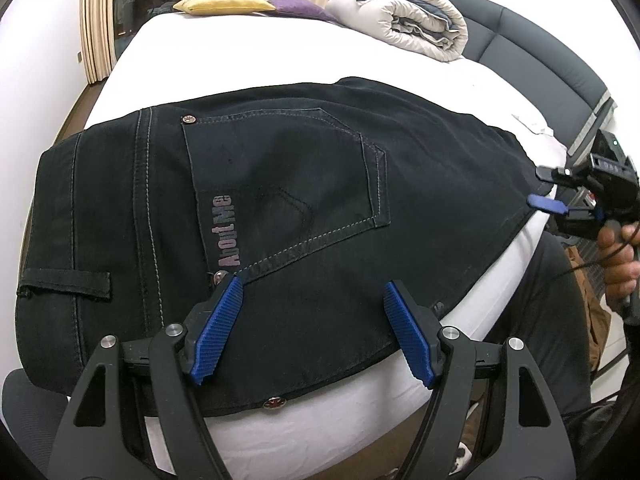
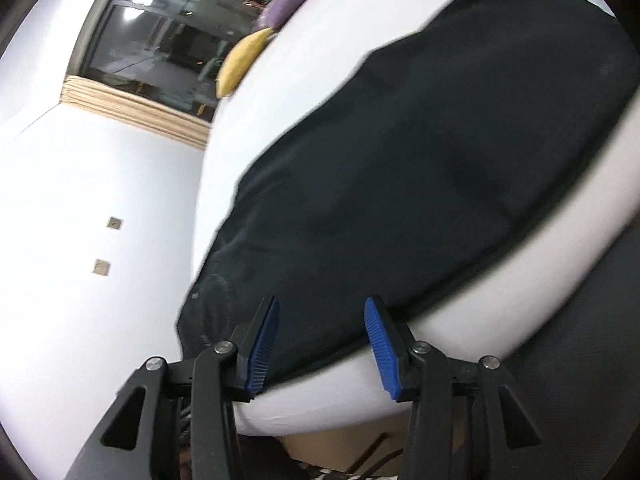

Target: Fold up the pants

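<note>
The black jeans (image 1: 280,216) lay folded on the bed (image 1: 248,56); the left gripper (image 1: 312,332) and right gripper (image 2: 320,344) were held apart, empty. A fresh edge grip was judged necessary for another fold.

Pants (image 1: 280,208) lie flat on the bed (image 1: 224,60), along its near edge, waistband end to the left. Back pocket (image 1: 288,184) faces up, near the left end. Left tool (image 1: 312,312) above the near hem of the pants, just right of the pocket's corner. Right tool (image 1: 554,192) at the pants' right end, at the bed's edge. Far side of the bed: two pillows (image 1: 224,2) at far left, a rolled duvet (image 1: 404,16) to their right. Headboard (image 1: 532,48) runs along the right.
</note>
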`<state>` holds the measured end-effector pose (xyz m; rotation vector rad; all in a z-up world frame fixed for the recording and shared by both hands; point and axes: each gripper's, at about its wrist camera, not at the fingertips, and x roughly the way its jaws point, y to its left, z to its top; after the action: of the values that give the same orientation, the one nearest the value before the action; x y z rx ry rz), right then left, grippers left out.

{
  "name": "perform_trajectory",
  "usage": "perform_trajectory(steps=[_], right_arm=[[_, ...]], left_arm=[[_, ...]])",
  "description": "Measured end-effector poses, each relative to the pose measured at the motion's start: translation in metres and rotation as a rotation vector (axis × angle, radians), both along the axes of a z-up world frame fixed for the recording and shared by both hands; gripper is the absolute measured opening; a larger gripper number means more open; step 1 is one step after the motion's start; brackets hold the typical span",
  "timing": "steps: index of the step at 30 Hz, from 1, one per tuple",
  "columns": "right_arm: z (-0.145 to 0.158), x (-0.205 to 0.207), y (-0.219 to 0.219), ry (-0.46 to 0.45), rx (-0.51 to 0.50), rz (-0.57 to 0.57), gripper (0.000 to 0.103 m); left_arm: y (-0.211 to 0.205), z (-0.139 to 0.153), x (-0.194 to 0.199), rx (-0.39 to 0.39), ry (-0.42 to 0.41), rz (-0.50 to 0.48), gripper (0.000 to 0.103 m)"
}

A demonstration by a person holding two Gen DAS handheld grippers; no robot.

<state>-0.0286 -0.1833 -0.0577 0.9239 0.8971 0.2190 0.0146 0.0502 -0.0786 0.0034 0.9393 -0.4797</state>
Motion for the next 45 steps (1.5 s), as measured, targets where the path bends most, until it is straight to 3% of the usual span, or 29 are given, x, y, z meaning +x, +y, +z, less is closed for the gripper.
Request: perform_trajectory(steps=[5, 9, 20, 25, 27, 29, 34, 40, 42, 45], right_arm=[[-0.01, 0.015, -0.013, 0.036, 0.069, -0.058, 0.048], [-0.017, -0.008, -0.03, 0.067, 0.14, -0.081, 0.048], [-0.038, -0.007, -0.019, 0.138, 0.208, -0.078, 0.048], [-0.043, -0.01, -0.024, 0.128, 0.245, -0.102, 0.048], [-0.044, -0.005, -0.023, 0.118, 0.247, -0.106, 0.04], [-0.046, -0.002, -0.02, 0.125, 0.228, -0.094, 0.005], [-0.056, -0.017, -0.019, 0.129, 0.22, -0.124, 0.003], [-0.057, -0.021, -0.016, 0.112, 0.21, -0.12, 0.003], [-0.055, -0.019, -0.016, 0.116, 0.217, -0.104, 0.009], [-0.041, -0.022, -0.019, 0.131, 0.174, -0.061, 0.041]], left_arm=[[-0.001, -0.001, 0.0, -0.002, 0.0, 0.002, 0.072], [0.0, -0.001, -0.001, -0.002, 0.0, 0.003, 0.072], [0.002, 0.0, -0.002, -0.009, -0.002, 0.004, 0.072], [0.002, 0.0, -0.002, -0.006, -0.003, 0.005, 0.072], [0.002, 0.0, -0.002, -0.007, -0.002, 0.005, 0.072], [0.002, 0.0, -0.002, -0.005, -0.001, 0.004, 0.072], [0.002, 0.001, -0.001, -0.002, 0.001, 0.003, 0.072], [0.003, 0.002, 0.0, -0.009, 0.003, 0.01, 0.072], [0.006, 0.006, 0.002, -0.024, 0.013, 0.021, 0.072], [0.013, 0.021, 0.008, -0.079, 0.029, 0.045, 0.073]])
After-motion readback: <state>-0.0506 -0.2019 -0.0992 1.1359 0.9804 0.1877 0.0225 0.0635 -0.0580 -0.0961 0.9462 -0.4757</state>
